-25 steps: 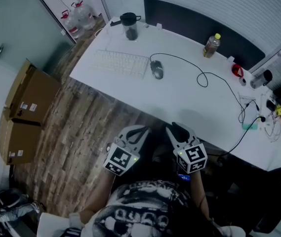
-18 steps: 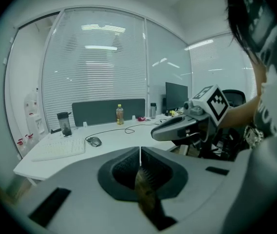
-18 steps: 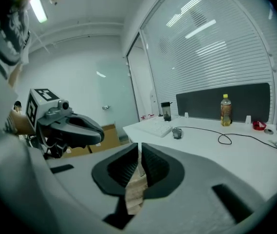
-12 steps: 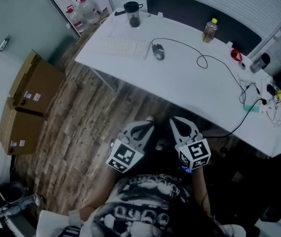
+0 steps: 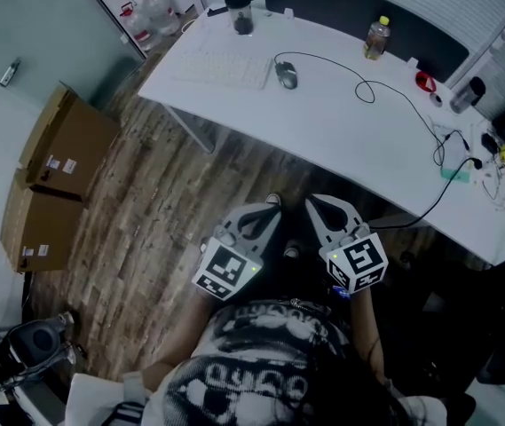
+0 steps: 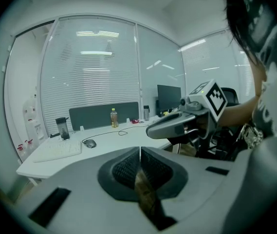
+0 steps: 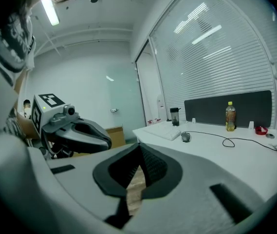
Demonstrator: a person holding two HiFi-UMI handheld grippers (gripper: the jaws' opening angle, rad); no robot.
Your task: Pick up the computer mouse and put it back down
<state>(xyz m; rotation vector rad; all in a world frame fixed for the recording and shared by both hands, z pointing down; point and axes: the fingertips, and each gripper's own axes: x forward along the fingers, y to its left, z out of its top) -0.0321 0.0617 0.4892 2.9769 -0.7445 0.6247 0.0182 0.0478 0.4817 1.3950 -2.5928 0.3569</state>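
The grey computer mouse [image 5: 288, 76] lies on the white desk [image 5: 350, 140] with its black cable trailing right; it is also small in the left gripper view [image 6: 90, 143] and the right gripper view [image 7: 185, 137]. Both grippers hang side by side over the wooden floor, well short of the desk. My left gripper [image 5: 268, 206] is shut, its jaws meeting [image 6: 139, 148] with nothing between them. My right gripper [image 5: 311, 202] is likewise shut and empty [image 7: 139, 146].
A white keyboard [image 5: 221, 69] lies left of the mouse, with a dark tumbler [image 5: 240, 11] behind it. A yellow-capped bottle [image 5: 375, 38] stands at the back. Cables and small items [image 5: 465, 162] crowd the desk's right end. Cardboard boxes [image 5: 52, 176] stand on the floor at left.
Both grippers have drawn back from the desk together, and the desk now sits farther off and higher in the head view. The mouse has not moved.
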